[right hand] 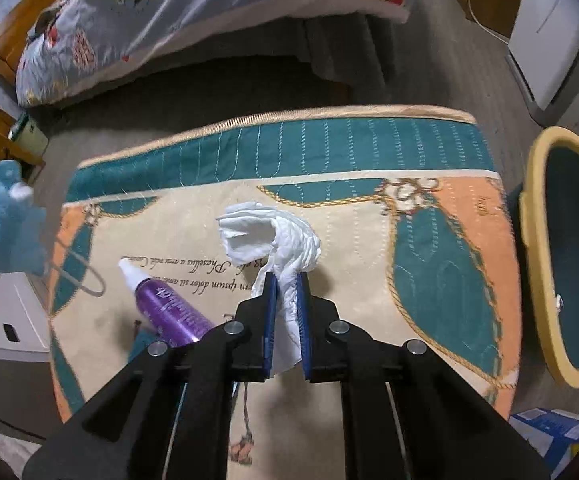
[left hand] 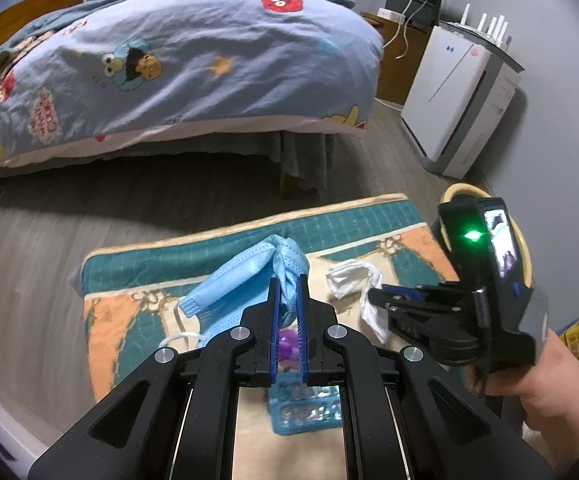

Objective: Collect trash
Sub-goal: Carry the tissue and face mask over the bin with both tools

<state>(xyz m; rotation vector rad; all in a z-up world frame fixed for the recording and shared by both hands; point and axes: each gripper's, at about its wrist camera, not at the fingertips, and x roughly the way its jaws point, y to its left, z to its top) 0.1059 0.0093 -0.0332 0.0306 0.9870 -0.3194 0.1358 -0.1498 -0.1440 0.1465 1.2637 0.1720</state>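
In the left wrist view my left gripper [left hand: 287, 280] is shut on a crumpled blue face mask [left hand: 245, 276], held above the patterned rug [left hand: 137, 320]. Its white ear loop [left hand: 181, 338] hangs to the left. To the right in that view, my right gripper [left hand: 373, 298] pinches a white tissue [left hand: 349, 278]. In the right wrist view the right gripper [right hand: 287, 278] is shut on that white tissue [right hand: 269, 232], its jaws pressed on the paper just over the rug [right hand: 369, 240]. The mask [right hand: 7, 216] shows at the left edge.
A purple bottle [right hand: 173, 308] lies on the rug, and a teal blister pack [left hand: 309, 408] lies below the left gripper. A yellow-rimmed bin [right hand: 565, 256] stands right of the rug. A bed [left hand: 169, 60] is behind, a white appliance [left hand: 457, 100] by the wall. Boxes [right hand: 549, 432] sit at lower right.
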